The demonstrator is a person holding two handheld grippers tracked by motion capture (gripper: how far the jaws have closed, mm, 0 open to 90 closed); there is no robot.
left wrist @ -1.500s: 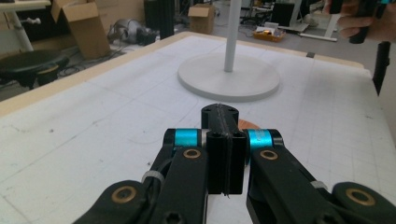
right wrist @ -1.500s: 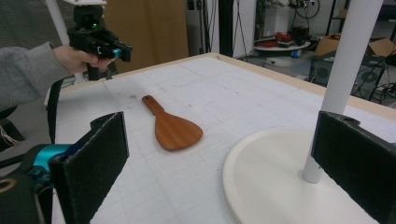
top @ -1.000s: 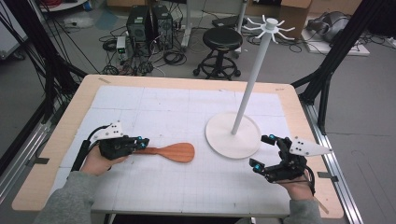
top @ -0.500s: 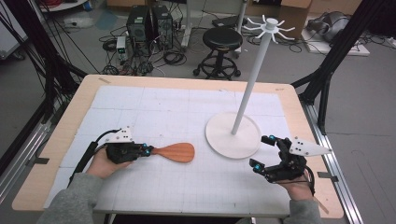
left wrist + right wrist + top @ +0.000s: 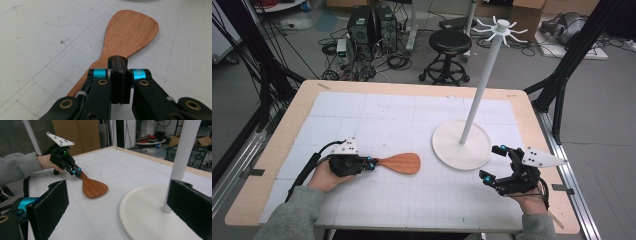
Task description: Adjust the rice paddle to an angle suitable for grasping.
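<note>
A wooden spatula (image 5: 404,163) lies flat on the white gridded mat, blade pointing right toward a white stand. My left gripper (image 5: 371,163) is shut, its tips low over the spatula's neck. In the left gripper view the jaws (image 5: 117,60) are pressed together with no wood between them, and the handle (image 5: 82,82) runs underneath. The right gripper view shows that same gripper (image 5: 78,171) at the neck of the spatula (image 5: 93,187). My right gripper (image 5: 491,162) stands open near the front right, empty, beside the stand's base; its pads (image 5: 50,205) are wide apart.
A white hanger stand with a round base (image 5: 447,150), a tall pole (image 5: 482,80) and hooked arms on top occupies the right half of the mat. The wooden table edge (image 5: 542,145) runs close to my right hand. A black stool (image 5: 451,42) and cables sit on the floor behind.
My left gripper has slid a little to the right along the spatula's handle, toward the blade. The spatula and my right gripper have stayed where they were.
</note>
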